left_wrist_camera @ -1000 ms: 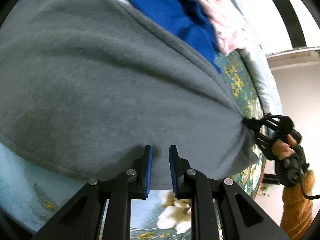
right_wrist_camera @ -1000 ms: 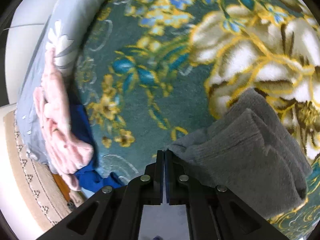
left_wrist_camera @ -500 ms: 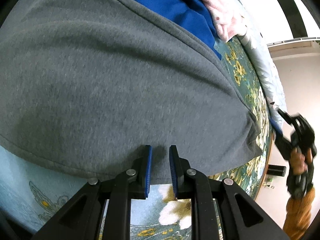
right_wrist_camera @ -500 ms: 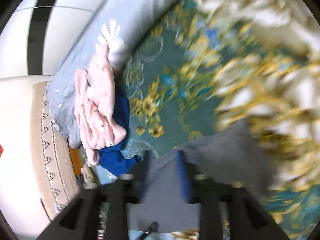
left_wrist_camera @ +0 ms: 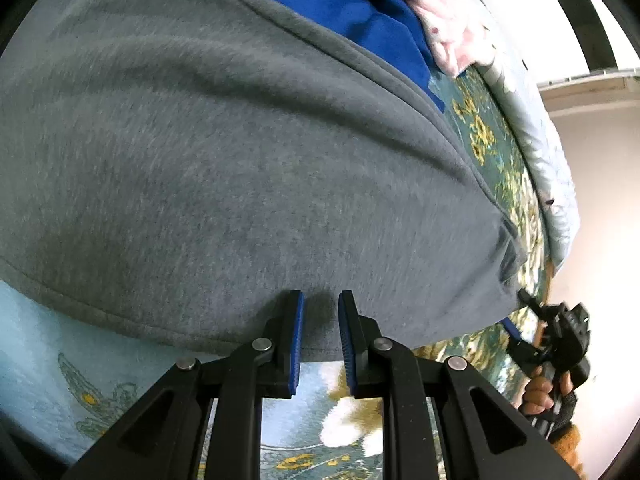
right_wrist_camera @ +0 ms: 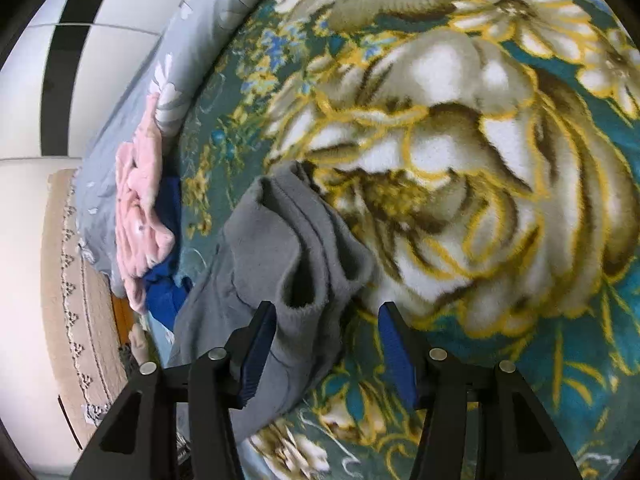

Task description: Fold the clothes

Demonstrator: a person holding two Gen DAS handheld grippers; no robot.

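Observation:
A grey sweatshirt (left_wrist_camera: 240, 160) lies spread on a floral blanket (left_wrist_camera: 352, 420). My left gripper (left_wrist_camera: 320, 320) sits at its near hem, jaws slightly apart with the hem edge in the gap; whether they pinch it is unclear. In the right wrist view the sweatshirt's bunched corner (right_wrist_camera: 288, 248) lies on the blanket (right_wrist_camera: 480, 160). My right gripper (right_wrist_camera: 328, 340) is open wide just behind that corner, holding nothing. The right gripper also shows in the left wrist view (left_wrist_camera: 556, 336), beside the sweatshirt's right corner.
A blue garment (left_wrist_camera: 352, 4) and a pink garment (left_wrist_camera: 444, 16) are piled beyond the sweatshirt; both show in the right wrist view too (right_wrist_camera: 164, 292), (right_wrist_camera: 140, 208). A grey-blue floral quilt (right_wrist_camera: 200, 40) runs along the bed's far edge. A beige headboard (right_wrist_camera: 68, 300) stands at left.
My right gripper has opened, let go of the sweatshirt's corner and drawn back; the corner now lies bunched on the blanket. My left gripper has stayed at the hem.

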